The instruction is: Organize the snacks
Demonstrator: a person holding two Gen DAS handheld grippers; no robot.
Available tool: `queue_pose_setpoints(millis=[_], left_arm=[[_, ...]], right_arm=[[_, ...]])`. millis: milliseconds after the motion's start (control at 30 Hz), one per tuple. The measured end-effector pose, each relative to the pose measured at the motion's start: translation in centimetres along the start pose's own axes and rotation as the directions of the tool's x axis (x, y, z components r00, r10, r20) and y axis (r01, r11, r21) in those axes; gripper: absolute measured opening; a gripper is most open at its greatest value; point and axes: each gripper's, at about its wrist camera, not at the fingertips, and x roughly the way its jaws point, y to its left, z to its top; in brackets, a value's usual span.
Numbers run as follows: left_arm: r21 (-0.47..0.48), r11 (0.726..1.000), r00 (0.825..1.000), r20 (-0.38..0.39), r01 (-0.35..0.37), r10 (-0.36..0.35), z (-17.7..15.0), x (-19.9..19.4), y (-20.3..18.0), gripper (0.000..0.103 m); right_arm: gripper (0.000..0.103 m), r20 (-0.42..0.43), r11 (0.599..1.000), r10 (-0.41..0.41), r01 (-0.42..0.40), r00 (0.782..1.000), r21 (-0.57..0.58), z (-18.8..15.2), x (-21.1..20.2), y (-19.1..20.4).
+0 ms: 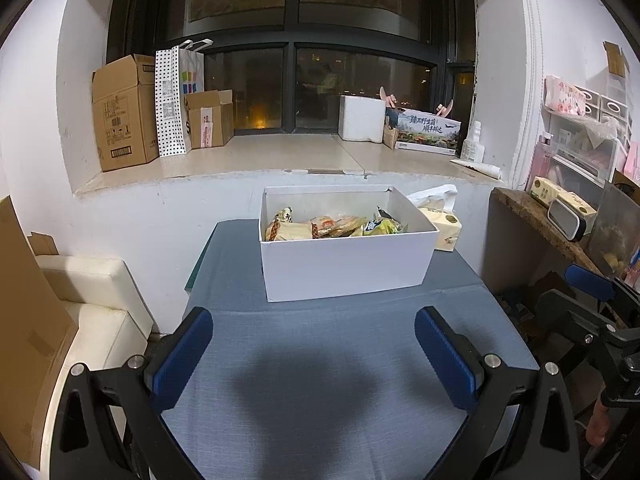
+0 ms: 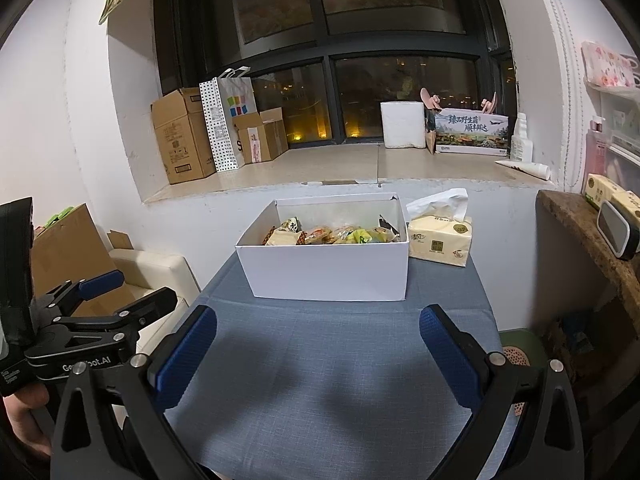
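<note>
At the far left stands a cream upholstered seat (image 1: 92, 280) with flattened cardboard (image 1: 28, 320) leaning in front of it. On the stone window ledge (image 1: 280, 156) above, from the left: a tall brown carton (image 1: 122, 112), a dotted white paper bag (image 1: 172, 100), and a smaller open carton (image 1: 210, 118). The dark window (image 1: 288, 40) behind them shows night outside.

In the middle, a table covered in blue-grey cloth (image 1: 320, 380) runs up to the white wall. The left gripper (image 1: 314, 350) hangs low over the near part of the cloth, its blue-padded jaws spread wide with nothing between them. The right gripper (image 2: 318, 354) sits the same way just beside it, jaws wide apart and holding nothing. Towards the far end of the cloth stands an open white box (image 1: 348, 268), and the snacks (image 1: 332, 226) lie inside it as a jumble of yellow, orange and green packets. A yellow tissue pack (image 2: 440, 240) touches the box's right side, a white sheet sticking up from it.

Further right on the ledge are a white foam box (image 1: 362, 118), a printed carton (image 1: 428, 130) and a white bottle (image 1: 472, 148). At the right edge, a rough wooden shelf (image 1: 540, 216) carries two yellow packs and a small white device, with plastic drawers (image 1: 580, 148) above.
</note>
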Motion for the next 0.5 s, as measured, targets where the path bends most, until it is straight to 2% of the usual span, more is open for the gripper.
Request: queue_pose_setpoints(millis=[500], left_arm=[[0.001,1.0,1.0,-0.002,0.004,-0.004,0.03,0.07,-0.03,0.103]], right_arm=[[0.103,-0.002,1.0,0.002,-0.002,1.0,-0.004,-0.15,0.08,0.09]])
